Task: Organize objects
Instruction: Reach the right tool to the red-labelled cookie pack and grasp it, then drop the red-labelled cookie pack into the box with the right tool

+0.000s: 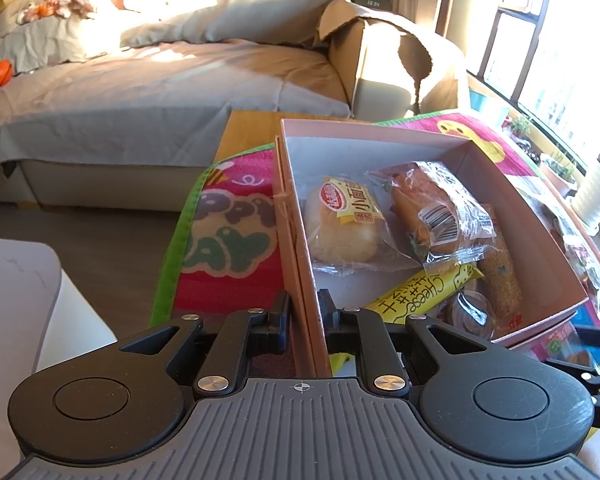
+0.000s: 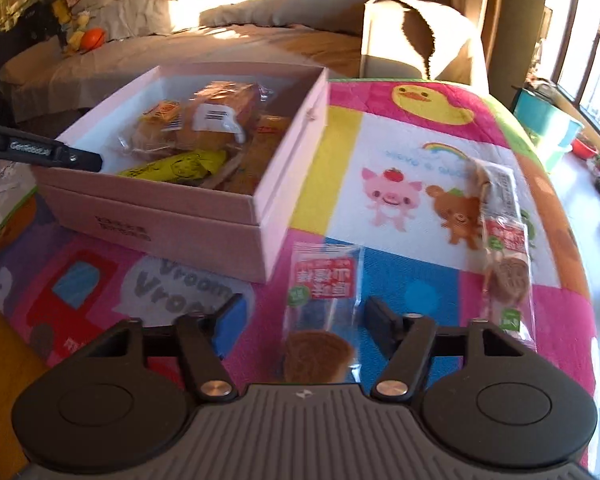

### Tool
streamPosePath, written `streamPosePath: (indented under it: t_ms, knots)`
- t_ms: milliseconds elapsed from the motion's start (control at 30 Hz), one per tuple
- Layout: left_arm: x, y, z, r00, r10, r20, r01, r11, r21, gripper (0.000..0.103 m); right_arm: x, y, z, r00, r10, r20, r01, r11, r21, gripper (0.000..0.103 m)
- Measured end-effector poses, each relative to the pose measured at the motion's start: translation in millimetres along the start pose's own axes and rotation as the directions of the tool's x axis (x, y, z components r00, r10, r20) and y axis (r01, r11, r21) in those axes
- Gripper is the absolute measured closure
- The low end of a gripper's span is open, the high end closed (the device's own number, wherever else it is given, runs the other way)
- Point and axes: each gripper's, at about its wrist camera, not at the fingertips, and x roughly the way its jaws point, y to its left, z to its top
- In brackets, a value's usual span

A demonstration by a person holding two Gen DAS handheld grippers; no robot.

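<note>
The pink box (image 1: 380,136) is steadied by its near wall, pinched in the left gripper (image 1: 304,312), while a wrapped snack packet (image 2: 324,280) is straddled between the wide-spread right gripper (image 2: 304,320) fingers, closing judged next.

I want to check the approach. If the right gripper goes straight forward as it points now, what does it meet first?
The right gripper is open, and a snack packet on the mat already lies between its fingers. It would likely meet that packet first. The height above it is unclear.
</note>
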Motion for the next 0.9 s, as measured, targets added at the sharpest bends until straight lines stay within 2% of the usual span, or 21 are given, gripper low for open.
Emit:
streamPosePath:
  t_ms: [33, 167, 300, 367, 467, 567, 733, 833, 900]
  knots:
    - [0, 0, 0, 1.0, 0.001, 0.0, -0.001, 1.0, 0.001, 0.086, -4, 2, -2, 1.0, -0.004, -0.006, 0.003, 1.0, -0.013, 0.062]
    - [0, 1, 0, 1.0, 0.0, 0.001, 0.0, 1.0, 0.004, 0.086, -23, 6, -16, 0.999, -0.03, -0.034, 0.028, 0.998, -0.048, 0.065]
    - [0, 1, 0, 1.0, 0.0, 0.0, 0.0, 1.0, 0.004, 0.087, -53, 2, -22, 0.999, -0.02, -0.041, 0.019, 1.0, -0.019, 0.069]
    - [0, 1, -1, 1.0, -0.001, 0.0, 0.001, 1.0, 0.005, 0.087, -72, 1, -18, 1.0, -0.003, -0.016, 0.003, 1.0, -0.002, 0.07]
    - [0, 1, 0, 1.0, -0.002, 0.0, 0.002, 1.0, 0.005, 0.086, -102, 7, -1, 0.997, 0.025, 0.069, -0.025, 1.0, -0.002, 0.07]
    - [0, 1, 0, 1.0, -0.003, -0.001, 0.003, 1.0, 0.006, 0.086, -124, 16, 26, 0.981, 0.085, 0.174, -0.083, 0.996, -0.019, 0.07]
    - [0, 1, 0, 1.0, -0.01, -0.002, 0.01, 1.0, 0.005, 0.086, -128, 37, 84, 0.932, 0.176, 0.316, -0.162, 0.984, -0.071, 0.07]
    - [1, 2, 1, 1.0, -0.012, -0.001, 0.012, 1.0, 0.004, 0.086, -116, 49, 113, 0.909, 0.218, 0.356, -0.203, 0.976, -0.081, 0.07]
    - [1, 2, 1, 1.0, -0.015, -0.002, 0.015, 1.0, 0.001, 0.086, -102, 57, 126, 0.905, 0.236, 0.353, -0.221, 0.972, -0.082, 0.07]
